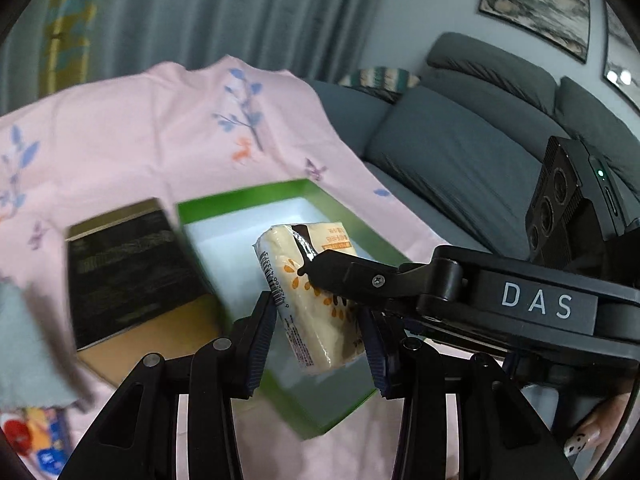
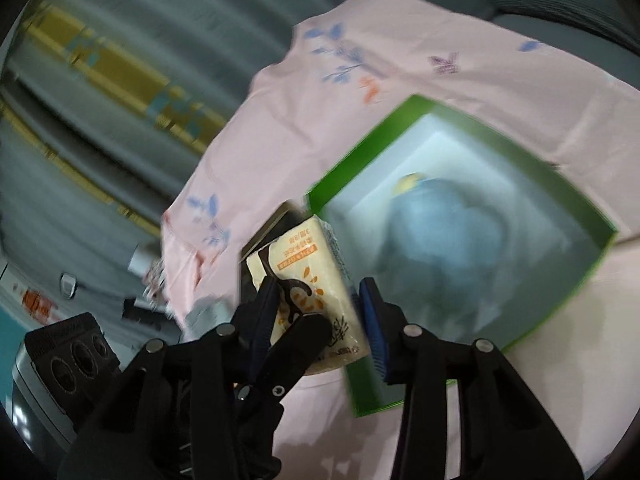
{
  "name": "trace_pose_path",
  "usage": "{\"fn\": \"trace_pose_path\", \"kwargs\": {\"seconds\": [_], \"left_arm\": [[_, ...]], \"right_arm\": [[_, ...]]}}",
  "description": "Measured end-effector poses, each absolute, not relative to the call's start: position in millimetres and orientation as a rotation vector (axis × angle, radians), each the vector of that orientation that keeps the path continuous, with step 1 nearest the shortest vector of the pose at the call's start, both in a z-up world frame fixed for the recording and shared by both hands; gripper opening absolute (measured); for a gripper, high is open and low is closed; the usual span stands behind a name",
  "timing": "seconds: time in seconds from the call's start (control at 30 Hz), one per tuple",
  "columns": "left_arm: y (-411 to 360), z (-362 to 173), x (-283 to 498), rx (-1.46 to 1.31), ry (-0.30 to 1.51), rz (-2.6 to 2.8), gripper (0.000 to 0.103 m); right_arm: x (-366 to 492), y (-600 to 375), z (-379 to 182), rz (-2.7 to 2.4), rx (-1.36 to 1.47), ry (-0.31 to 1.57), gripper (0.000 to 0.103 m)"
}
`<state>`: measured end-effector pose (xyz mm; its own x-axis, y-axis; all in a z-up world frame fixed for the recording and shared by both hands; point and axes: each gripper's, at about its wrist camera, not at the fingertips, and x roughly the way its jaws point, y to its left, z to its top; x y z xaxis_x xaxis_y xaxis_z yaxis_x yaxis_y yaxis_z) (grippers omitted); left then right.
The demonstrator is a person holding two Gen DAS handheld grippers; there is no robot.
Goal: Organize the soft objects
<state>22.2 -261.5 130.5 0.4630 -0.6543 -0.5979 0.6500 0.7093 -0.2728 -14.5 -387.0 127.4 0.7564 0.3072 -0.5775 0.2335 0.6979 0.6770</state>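
Two grippers meet on one tissue pack [image 1: 316, 296], a cream wrapper with orange leaf marks and a barcode strip. The left gripper [image 1: 320, 320] has its jaws closed on the lower part of the pack, one ribbed pad on each long side. The right gripper [image 2: 320, 316] has the same pack between its jaws; in the right wrist view one pad lies against the printed face, while the blue pad on the other side sits at the pack's edge, and motion blur prevents a firm reading of contact there. In the left wrist view one finger of the right gripper [image 1: 340, 276] lies across the upper face of the pack.

The tissue pack [image 2: 308, 280] is held in the air, tilted, above the near corner of the green box [image 1: 240, 200]. The green box is open-topped with a white lining. Inside the green box [image 2: 360, 148] lies a soft blue item [image 2: 444, 236] with a yellow patch, blurred beyond further detail.

The green box rests on a pink cloth [image 1: 140, 140] printed with blue sprigs. Just beside the box, on the side away from the sofa, lies a black-and-tan flat box [image 1: 132, 276]. Beyond the box stands a grey sofa [image 1: 460, 148], and grey curtains [image 1: 200, 12] hang behind the cloth.
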Motion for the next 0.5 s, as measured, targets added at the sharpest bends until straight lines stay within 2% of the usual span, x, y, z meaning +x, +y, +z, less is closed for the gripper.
{"fn": "trace_pose_path", "kwargs": {"seconds": [0.13,0.23,0.37,0.5], "left_arm": [[-287,118,31,-0.003,0.777,-0.852,0.043],[-302,107,30,0.054,0.792,-0.852,0.043],[-308,94,33,0.068,0.815,-0.817,0.043],[-301,89,33,0.066,0.853,-0.794,0.043]], "right_arm": [[-17,-403,120,-0.075,0.834,0.736,0.035],[-22,-415,113,-0.173,0.829,0.742,0.024],[-22,-427,101,-0.227,0.855,0.776,0.021],[-25,-429,102,-0.249,0.847,0.772,0.023]]}}
